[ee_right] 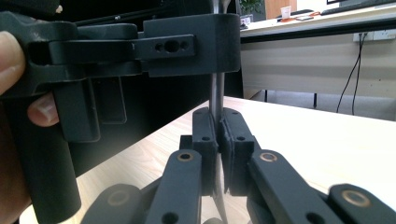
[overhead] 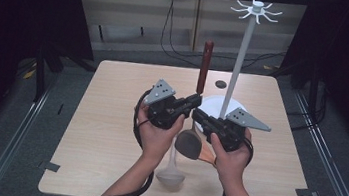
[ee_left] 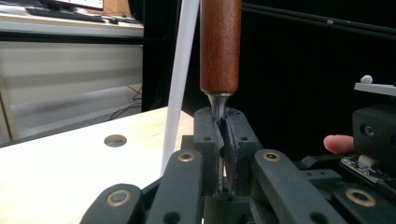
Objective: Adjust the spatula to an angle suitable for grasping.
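Light fell evenly from above onto the surface [overhead: 109,120] in the high view, while the room around it stayed very dark on both sides. Soft shadows lay under my hands. From my left hand-held gripper [ee_left: 223,140] the background was black on the right and bright on the left, with mild glare on the pale wood. From my right hand-held gripper [ee_right: 219,135] the near linkage looked soft and blurred.
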A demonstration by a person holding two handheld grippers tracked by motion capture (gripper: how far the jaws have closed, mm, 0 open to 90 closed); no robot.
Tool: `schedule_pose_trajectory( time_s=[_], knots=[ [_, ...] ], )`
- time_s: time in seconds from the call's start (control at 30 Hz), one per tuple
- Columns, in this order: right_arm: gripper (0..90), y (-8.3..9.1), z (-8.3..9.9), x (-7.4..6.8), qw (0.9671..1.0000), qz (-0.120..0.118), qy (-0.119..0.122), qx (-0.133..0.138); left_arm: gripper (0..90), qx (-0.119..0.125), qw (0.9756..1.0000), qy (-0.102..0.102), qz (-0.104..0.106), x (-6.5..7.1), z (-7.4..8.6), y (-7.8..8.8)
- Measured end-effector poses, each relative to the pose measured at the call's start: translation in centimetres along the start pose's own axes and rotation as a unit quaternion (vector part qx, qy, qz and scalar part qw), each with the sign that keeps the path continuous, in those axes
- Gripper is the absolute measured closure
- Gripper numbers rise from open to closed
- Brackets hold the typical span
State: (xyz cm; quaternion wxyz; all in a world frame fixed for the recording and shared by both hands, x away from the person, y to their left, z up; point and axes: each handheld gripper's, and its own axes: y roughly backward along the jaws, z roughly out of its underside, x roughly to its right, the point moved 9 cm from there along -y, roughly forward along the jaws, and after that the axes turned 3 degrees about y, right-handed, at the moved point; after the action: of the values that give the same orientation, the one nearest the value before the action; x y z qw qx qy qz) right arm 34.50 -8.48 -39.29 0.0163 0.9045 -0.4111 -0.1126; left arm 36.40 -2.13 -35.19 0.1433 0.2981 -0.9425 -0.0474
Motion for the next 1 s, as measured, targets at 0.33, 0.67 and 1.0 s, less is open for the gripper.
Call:
schedule_pose_trajectory(
  time_s=[0.33,0.67,1.0],
  knots=[
    [85.6,0.6,-0.2,1.2,1.0,0.0,-0.001,0.003,68.6,0.004,0.9999,-0.011,0.009,-0.6,-0.1,0.5],
    [85.6,1.3,-0.7,2.3,0.9999,-0.011,0.005,0.008,48.2,-0.013,0.9994,-0.013,-0.028,-4.4,2.0,1.6],
    [85.6,1.8,-1.6,2.9,0.9989,-0.041,0.014,0.016,24.4,-0.036,0.9953,-0.025,-0.086,-8.1,4.5,2.8]
  ],
)
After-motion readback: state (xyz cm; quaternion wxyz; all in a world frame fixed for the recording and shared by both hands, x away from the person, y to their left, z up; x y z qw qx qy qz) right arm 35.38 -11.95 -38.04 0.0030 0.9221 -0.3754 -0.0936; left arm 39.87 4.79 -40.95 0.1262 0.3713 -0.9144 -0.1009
